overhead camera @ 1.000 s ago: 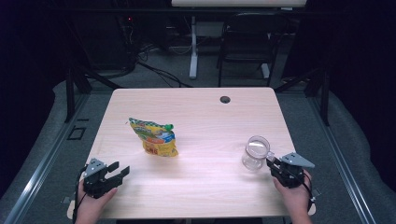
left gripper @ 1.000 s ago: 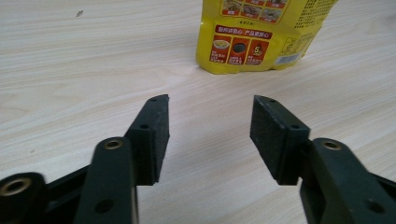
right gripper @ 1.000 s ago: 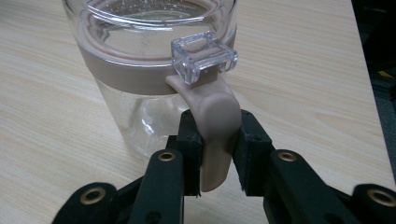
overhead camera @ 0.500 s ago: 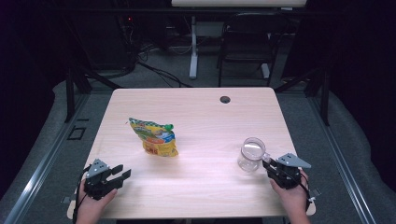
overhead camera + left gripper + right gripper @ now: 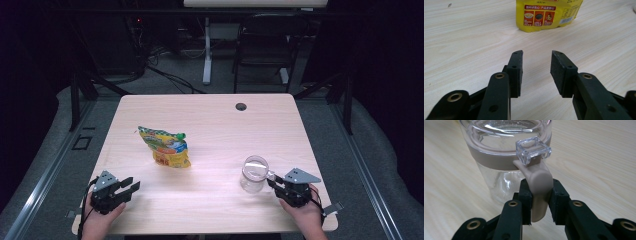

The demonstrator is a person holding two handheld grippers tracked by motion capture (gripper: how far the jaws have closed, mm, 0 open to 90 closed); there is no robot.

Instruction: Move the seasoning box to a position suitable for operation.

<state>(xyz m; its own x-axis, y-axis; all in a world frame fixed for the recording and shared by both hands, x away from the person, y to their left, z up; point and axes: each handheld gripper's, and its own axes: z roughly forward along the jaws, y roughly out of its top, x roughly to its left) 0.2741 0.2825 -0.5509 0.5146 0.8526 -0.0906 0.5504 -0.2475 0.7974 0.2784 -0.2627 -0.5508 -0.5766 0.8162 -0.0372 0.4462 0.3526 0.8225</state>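
My right gripper (image 5: 539, 202) is clamped on the beige latch (image 5: 539, 187) of the clear jar (image 5: 254, 174), which stands at about five o'clock on the table (image 5: 210, 125); I cannot tell what it holds. My left gripper (image 5: 536, 66), at seven o'clock, has just been closing with nothing between its pads, and the yellow snack bag (image 5: 547, 13) ahead is cut off at the top.
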